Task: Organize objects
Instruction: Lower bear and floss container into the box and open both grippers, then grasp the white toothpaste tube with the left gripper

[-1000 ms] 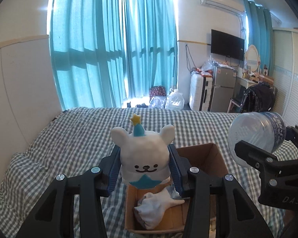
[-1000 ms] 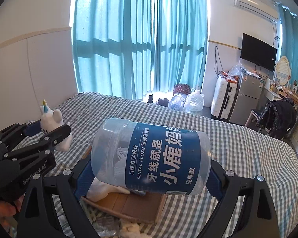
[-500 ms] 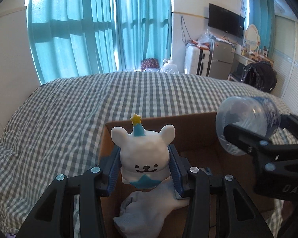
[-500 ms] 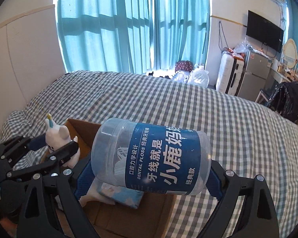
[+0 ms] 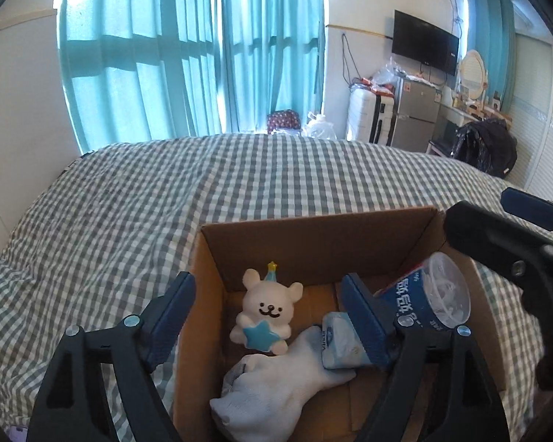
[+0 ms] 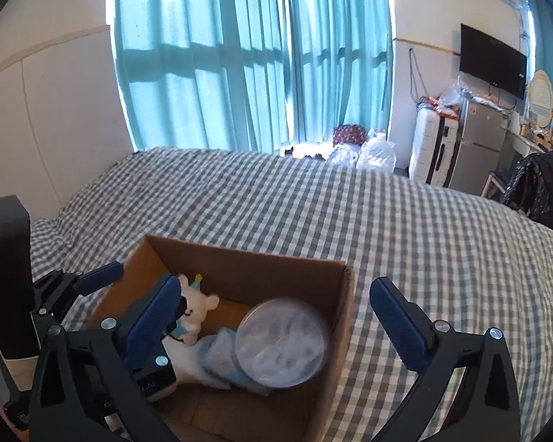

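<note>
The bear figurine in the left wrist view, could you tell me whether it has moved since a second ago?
Yes. The bear figurine has dropped from between the left gripper pads, whose jaws have just been opening, into the cardboard box.

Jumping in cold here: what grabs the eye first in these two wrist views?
The open cardboard box on the gingham bed, with a white bear figurine upright near its back wall. Beside it lies a blue-labelled clear jar over a white sock. The left gripper and right gripper stand open above, holding nothing.
</note>
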Action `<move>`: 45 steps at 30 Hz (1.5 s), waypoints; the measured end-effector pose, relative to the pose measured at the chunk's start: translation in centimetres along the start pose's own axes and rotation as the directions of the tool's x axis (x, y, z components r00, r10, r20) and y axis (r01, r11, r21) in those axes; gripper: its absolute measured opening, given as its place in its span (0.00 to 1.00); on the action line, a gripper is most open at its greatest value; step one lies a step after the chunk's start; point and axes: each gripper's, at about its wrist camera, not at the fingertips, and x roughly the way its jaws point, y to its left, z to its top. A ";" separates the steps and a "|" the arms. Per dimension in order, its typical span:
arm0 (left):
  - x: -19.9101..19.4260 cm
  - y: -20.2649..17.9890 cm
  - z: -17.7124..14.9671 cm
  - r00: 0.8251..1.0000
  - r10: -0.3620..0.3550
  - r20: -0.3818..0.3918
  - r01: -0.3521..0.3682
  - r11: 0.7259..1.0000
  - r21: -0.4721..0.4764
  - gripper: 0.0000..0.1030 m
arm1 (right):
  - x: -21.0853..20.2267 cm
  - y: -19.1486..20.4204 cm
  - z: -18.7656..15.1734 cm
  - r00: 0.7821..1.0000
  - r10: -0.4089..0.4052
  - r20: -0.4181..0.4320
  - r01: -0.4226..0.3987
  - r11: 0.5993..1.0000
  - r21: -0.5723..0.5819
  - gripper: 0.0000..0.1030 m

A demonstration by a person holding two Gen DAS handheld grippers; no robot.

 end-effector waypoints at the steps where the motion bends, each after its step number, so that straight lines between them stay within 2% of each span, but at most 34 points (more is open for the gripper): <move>1: -0.8 0.2 0.2 1.000 -0.005 0.001 0.005 1.000 -0.011 0.81 | -0.7 0.2 0.2 1.000 -0.004 0.006 0.004 1.000 -0.002 1.00; 3: -2.2 0.4 0.6 1.000 -0.009 0.014 0.010 1.000 -0.023 0.83 | -2.9 0.5 0.8 0.999 -0.015 0.035 0.015 1.000 -0.007 1.00; 5: -4.5 0.6 1.2 0.999 -0.004 0.045 0.005 1.000 -0.030 0.95 | -5.4 0.9 1.5 0.997 -0.031 0.066 0.032 0.999 -0.014 1.00; 7: -7.1 0.7 1.5 0.995 0.005 0.096 -0.002 0.999 -0.035 0.99 | -7.8 1.4 2.0 0.995 -0.039 0.089 0.041 0.999 -0.016 1.00; 12: -14.2 0.7 1.9 0.982 0.022 0.190 -0.017 0.999 -0.030 1.00 | -13.8 2.2 2.3 0.989 -0.067 0.131 0.070 0.997 -0.019 1.00; 18: -20.6 0.9 0.9 0.966 0.057 0.252 -0.052 0.998 -0.029 1.00 | -20.9 3.0 1.3 0.973 -0.119 0.197 0.122 0.993 -0.005 1.00; 26: -25.8 2.2 -2.7 0.953 0.076 0.294 -0.066 0.997 -0.045 1.00 | -26.9 3.5 -2.8 0.961 -0.166 0.223 0.167 0.986 0.012 1.00; 30: -27.1 2.8 -5.1 0.946 0.100 0.307 -0.083 0.994 -0.067 1.00 | -27.9 3.6 -5.5 0.955 -0.187 0.232 0.186 0.982 0.027 1.00; 32: -27.3 3.0 -6.5 0.936 0.144 0.320 -0.120 0.988 -0.094 1.00 | -27.7 3.6 -7.1 0.955 -0.190 0.227 0.185 0.982 0.042 1.00; 34: -27.1 3.1 -8.2 0.930 0.160 0.331 -0.127 0.985 -0.121 1.00 | -27.3 3.6 -8.6 0.956 -0.193 0.222 0.186 0.981 0.054 1.00; 40: -25.0 4.3 -13.0 0.935 0.216 0.280 -0.169 0.968 -0.183 1.00 | -24.1 3.6 -13.5 0.968 -0.186 0.167 0.178 0.982 0.063 1.00; 45: -22.2 5.3 -15.2 0.955 0.211 0.211 -0.172 0.967 -0.188 1.00 | -21.8 3.1 -17.1 0.979 -0.165 0.122 0.155 0.984 0.082 1.00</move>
